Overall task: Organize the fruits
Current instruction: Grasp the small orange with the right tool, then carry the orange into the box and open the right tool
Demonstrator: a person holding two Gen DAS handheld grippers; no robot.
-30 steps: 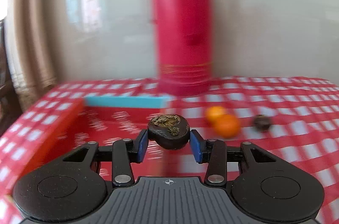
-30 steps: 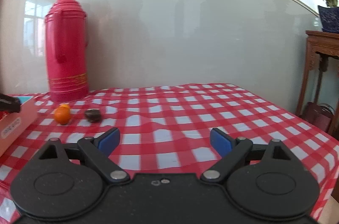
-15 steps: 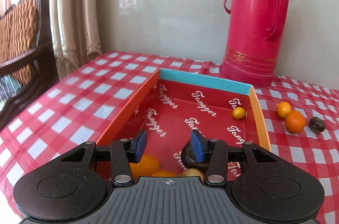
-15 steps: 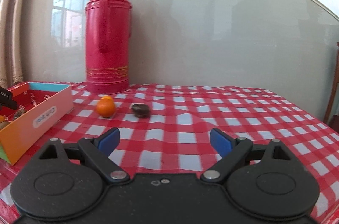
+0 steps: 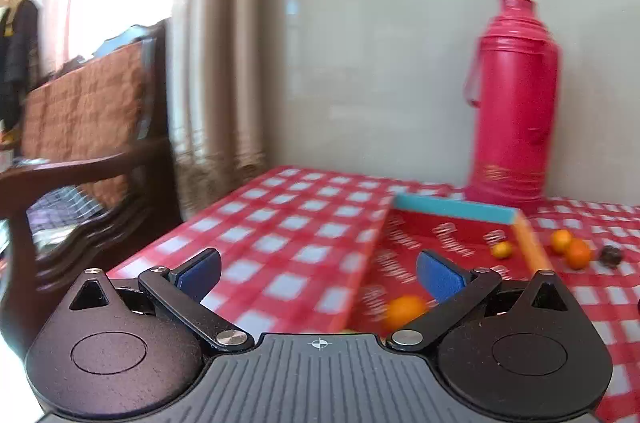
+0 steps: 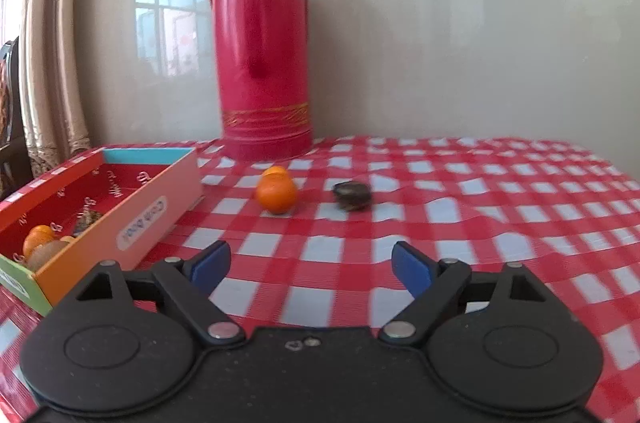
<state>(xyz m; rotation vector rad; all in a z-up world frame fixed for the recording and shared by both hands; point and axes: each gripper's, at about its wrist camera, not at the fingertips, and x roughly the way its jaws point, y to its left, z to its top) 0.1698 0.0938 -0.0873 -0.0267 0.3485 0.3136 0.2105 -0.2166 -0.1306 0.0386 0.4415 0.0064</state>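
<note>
Orange mandarin [image 6: 277, 194] at your right gripper [image 6: 310, 265]'s 11 o'clock, beside box [image 6: 160, 211]: light, round, rolls, so pinch its middle gently; both grippers spread wide, left gripper [image 5: 318, 273] empty.

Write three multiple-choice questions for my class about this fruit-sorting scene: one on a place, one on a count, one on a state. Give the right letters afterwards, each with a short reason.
1. Where does the dark fruit outside the box lie?
A. on the checked tablecloth, right of the oranges
B. on top of the flask
C. inside the box

2. How many oranges lie on the cloth outside the box?
A. none
B. two
C. five

3. How do the jaws of the right gripper stand?
A. shut on an orange
B. shut on nothing
C. open and holding nothing

Answers:
1. A, it rests on the cloth beside the front orange, in front of the red flask.
2. B, a second orange peeks out just behind the front one.
3. C, the blue pads stand wide apart with only cloth between them.
</note>
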